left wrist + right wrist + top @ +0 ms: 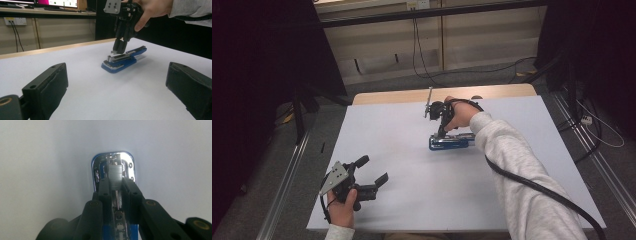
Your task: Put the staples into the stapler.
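A blue stapler [451, 142] with a chrome front lies opened on the white table [412, 200], a little right of centre. My right gripper [442, 133] points down over its front end, shut on a short silver strip of staples [116, 175]. In the right gripper view the strip sits between the jaws just above the stapler's [113, 157] open metal channel. From the left gripper view the strip [113, 52] hangs a little above the stapler [120, 62]. At the table's near left, my left gripper [373, 170] stands open and holds nothing, aimed toward the stapler.
The table's far edge shows a bare wooden strip [412, 95]. Metal rails [287, 180] run along the floor on both sides. Cables [592, 125] lie on the floor at the right. Black curtains hang at left and right.
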Tool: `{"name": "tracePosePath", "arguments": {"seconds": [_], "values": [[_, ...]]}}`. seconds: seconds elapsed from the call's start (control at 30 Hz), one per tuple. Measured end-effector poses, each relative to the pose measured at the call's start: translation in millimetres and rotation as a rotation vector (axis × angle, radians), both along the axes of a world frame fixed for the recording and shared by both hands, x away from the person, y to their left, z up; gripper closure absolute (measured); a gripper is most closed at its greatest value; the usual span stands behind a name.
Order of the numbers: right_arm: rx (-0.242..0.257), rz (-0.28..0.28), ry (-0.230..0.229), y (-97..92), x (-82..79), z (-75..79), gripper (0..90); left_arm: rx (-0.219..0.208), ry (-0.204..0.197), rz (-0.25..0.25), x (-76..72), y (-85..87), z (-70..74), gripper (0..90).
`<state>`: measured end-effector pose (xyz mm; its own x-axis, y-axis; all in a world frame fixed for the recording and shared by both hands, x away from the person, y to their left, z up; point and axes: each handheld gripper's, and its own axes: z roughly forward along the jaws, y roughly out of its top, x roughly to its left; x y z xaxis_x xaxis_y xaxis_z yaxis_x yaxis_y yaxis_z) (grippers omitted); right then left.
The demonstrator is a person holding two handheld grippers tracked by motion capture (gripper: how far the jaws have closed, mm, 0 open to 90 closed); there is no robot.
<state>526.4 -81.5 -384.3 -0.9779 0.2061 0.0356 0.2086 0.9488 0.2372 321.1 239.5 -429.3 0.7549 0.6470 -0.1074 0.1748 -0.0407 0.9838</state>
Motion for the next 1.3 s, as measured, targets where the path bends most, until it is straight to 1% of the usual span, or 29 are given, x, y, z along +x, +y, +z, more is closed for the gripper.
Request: {"name": "tracePosePath", "arguments": {"seconds": [0.1, 0.17, 0.6, 0.77, 1.03, 1.1, 1.17, 1.3], "values": [[0.001, 0.025, -0.007, 0.3, 0.5, -1.4, 78.9, 0.002, 0.000, -0.001, 0.1, -0.2, -0.1, 4.2], [0.000, 0.030, -0.010, 0.3, 0.6, -1.5, 78.9, 0.003, -0.003, -0.001, 0.3, 0.0, 0.0, 4.2], [-0.015, 0.037, -0.003, 1.4, 1.0, -5.9, 78.9, 0.002, 0.001, -0.002, 0.3, -0.3, -0.3, 4.2], [-0.017, 0.045, -0.008, 2.9, 1.1, -6.4, 78.9, 0.001, 0.002, -0.003, 0.4, -0.3, -0.3, 4.2], [-0.017, 0.040, -0.007, 4.1, 1.3, -6.4, 78.9, 0.000, 0.004, -0.003, 0.5, -0.4, -0.4, 4.2], [-0.017, 0.047, -0.011, 5.4, 1.4, -6.8, 78.9, -0.002, 0.005, -0.005, 0.3, -0.8, -0.3, 4.1], [-0.021, 0.041, -0.008, 6.7, 0.8, -6.6, 78.9, 0.000, 0.004, -0.003, 0.4, -0.5, -0.4, 4.2], [-0.020, 0.047, -0.014, 8.8, 1.3, -6.7, 78.8, 0.002, 0.005, -0.003, 0.7, -0.4, -0.5, 4.2]]}}
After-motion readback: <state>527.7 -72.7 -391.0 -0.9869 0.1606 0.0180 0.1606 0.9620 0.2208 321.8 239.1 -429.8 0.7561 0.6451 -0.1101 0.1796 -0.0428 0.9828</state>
